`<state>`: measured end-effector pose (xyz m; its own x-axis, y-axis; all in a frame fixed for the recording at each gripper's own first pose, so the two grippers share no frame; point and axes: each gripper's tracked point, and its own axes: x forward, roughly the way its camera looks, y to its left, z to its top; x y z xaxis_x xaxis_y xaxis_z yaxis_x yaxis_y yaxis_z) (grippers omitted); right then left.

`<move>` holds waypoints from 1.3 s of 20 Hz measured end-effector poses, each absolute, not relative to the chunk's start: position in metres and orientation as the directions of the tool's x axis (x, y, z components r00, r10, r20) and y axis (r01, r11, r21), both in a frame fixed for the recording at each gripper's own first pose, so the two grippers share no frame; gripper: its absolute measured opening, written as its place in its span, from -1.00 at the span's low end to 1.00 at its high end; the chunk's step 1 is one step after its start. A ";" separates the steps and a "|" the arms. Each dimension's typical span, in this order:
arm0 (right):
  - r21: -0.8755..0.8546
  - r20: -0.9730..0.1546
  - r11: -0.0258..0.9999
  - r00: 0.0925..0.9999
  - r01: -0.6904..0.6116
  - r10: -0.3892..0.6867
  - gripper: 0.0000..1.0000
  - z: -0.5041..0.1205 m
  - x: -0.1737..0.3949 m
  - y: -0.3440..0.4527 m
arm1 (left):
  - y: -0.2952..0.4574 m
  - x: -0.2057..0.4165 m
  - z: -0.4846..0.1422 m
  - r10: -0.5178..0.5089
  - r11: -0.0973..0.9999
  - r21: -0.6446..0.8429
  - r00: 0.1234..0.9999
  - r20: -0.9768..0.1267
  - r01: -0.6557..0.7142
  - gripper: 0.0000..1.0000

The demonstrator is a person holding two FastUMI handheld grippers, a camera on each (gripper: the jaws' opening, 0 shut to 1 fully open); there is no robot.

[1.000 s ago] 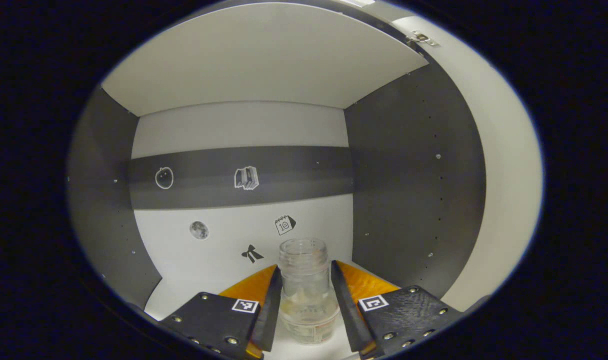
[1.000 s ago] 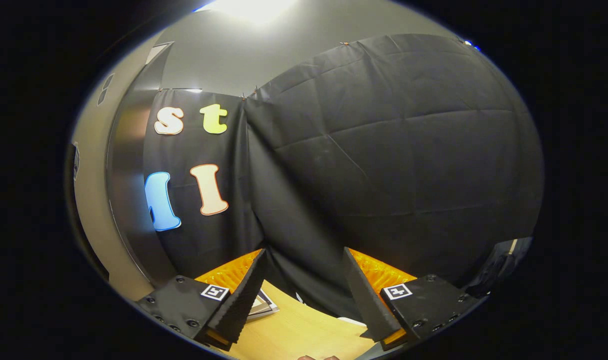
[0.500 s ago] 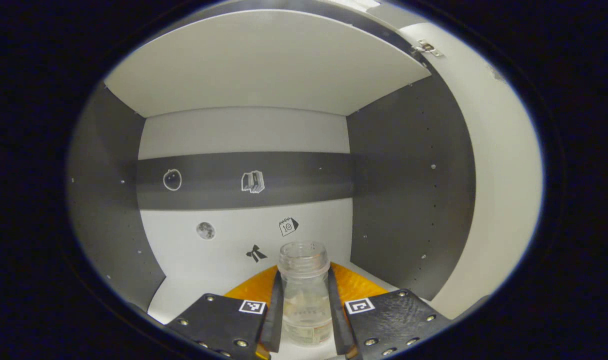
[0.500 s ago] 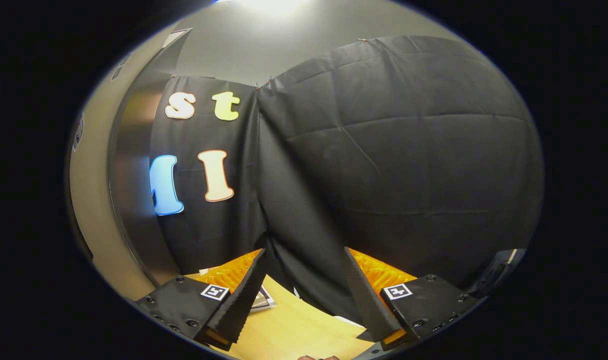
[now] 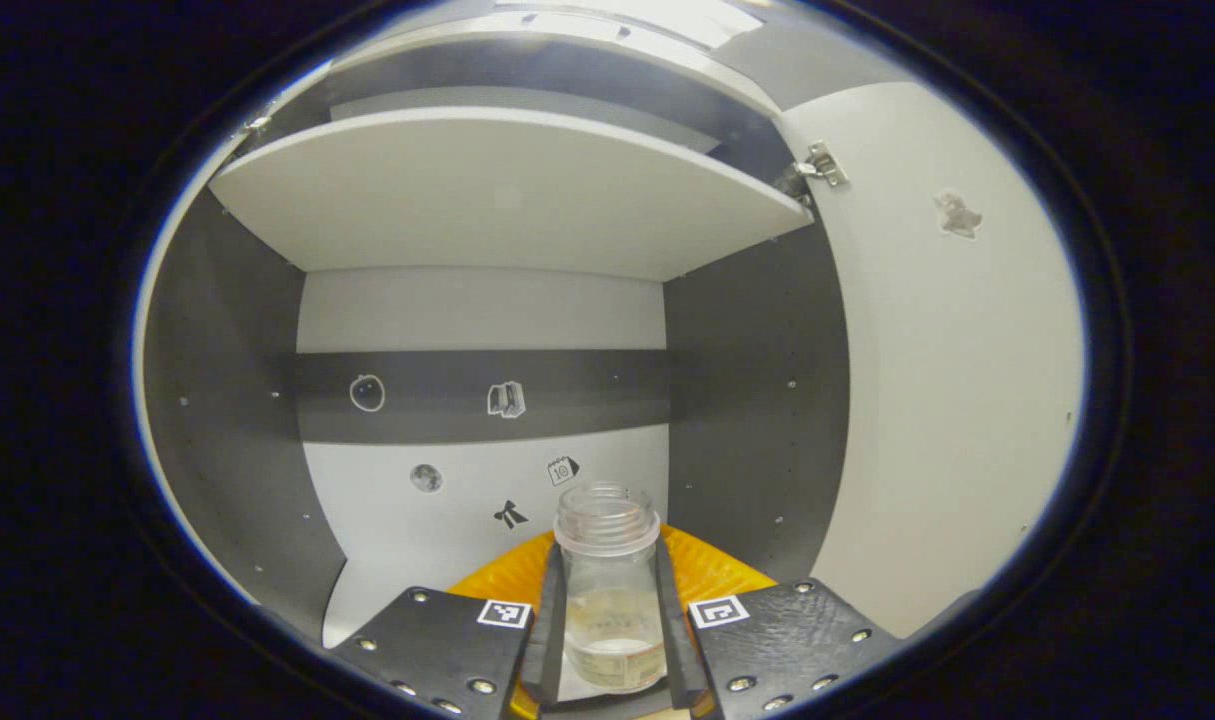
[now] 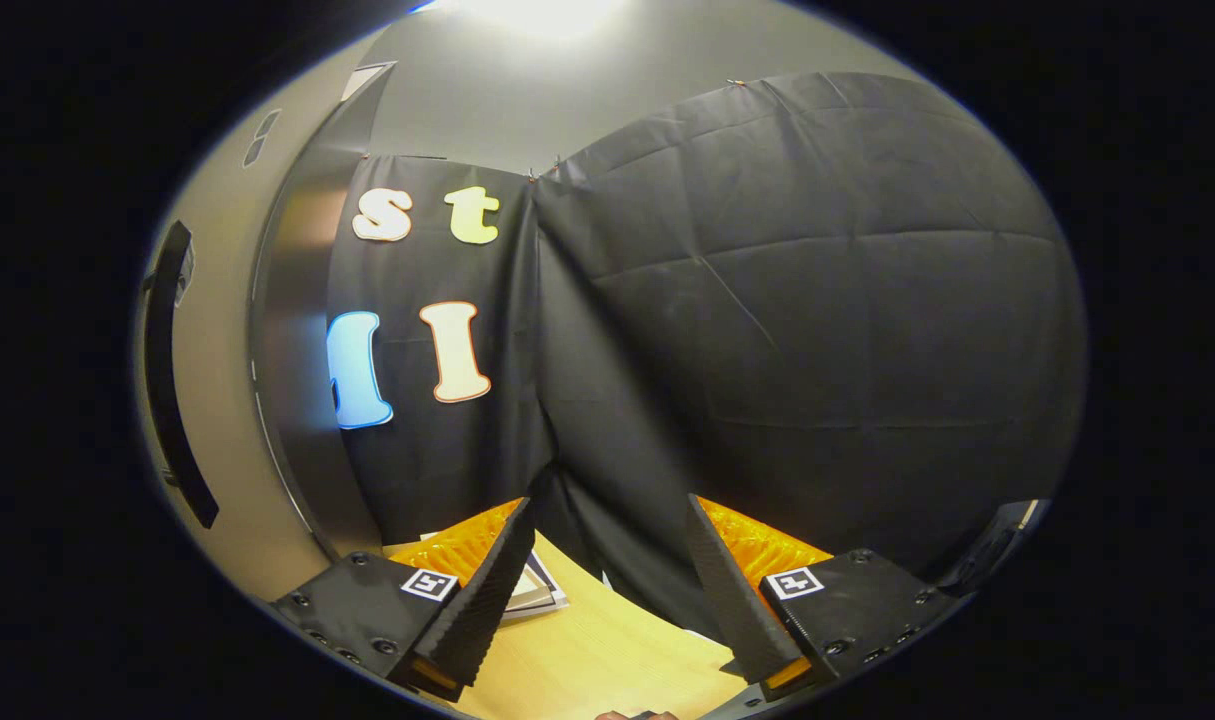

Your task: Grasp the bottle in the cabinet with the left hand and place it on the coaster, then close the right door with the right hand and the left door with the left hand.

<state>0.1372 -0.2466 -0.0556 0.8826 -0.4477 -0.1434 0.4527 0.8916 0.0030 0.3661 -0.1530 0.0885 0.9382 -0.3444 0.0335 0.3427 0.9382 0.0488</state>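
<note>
1. The left gripper (image 5: 607, 625) was clenched on the bottle (image 5: 608, 590), both fingers pressing its sides.
2. The bottle, clear, capless and nearly empty, stood upright in front of the cabinet (image 5: 487, 190) opening.
3. Judged progress: grasp done; coaster placement and both doors remained.
4. The right gripper (image 6: 602, 580) was released, empty, above the table (image 6: 587, 660).
5. The right door (image 5: 957, 400) stood open beside the cabinet.
</note>
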 end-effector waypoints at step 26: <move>-0.019 -0.161 0.950 0.937 0.311 -0.310 0.84 -0.024 0.072 -0.187 | -0.105 0.187 -0.101 -0.327 0.944 -0.090 0.939 -0.104 0.319 -0.14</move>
